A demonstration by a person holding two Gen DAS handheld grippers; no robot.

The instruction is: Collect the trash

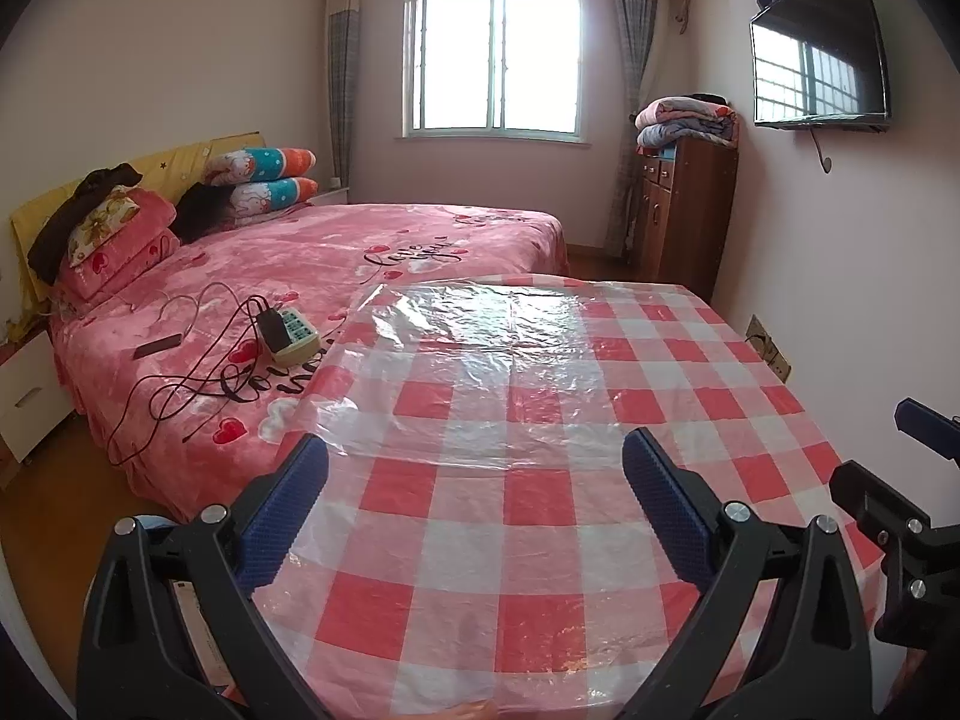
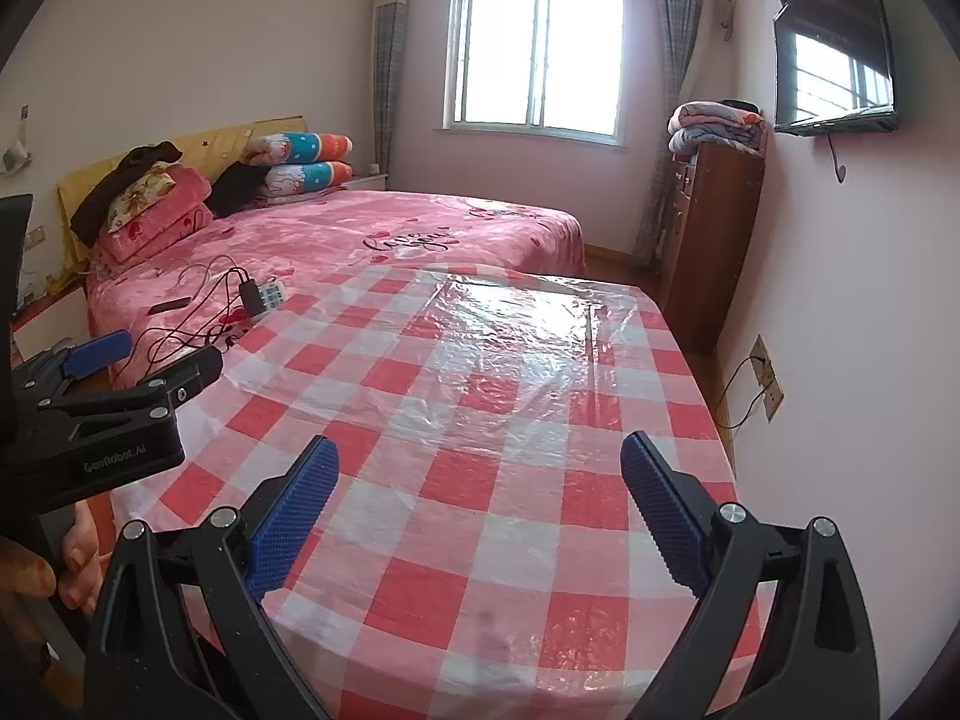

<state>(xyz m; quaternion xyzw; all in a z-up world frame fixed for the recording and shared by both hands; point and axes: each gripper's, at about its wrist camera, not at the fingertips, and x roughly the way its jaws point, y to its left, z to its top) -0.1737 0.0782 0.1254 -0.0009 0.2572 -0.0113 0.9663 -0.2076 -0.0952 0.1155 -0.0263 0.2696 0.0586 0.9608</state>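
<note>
While both tools, L (image 1: 474,474) & R (image 2: 480,474), gape wide w/ nothing held, table (image 1: 540,420) edge abuts bed (image 1: 336,252).

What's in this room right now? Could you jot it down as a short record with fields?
place: bedroom
left tongs: open, holding nothing, over the table
right tongs: open, holding nothing, over the table
table: red-and-white checked cloth under clear plastic film
trash: none visible on the table
bed: pink cover, with a power strip and cables
wall: TV
</note>
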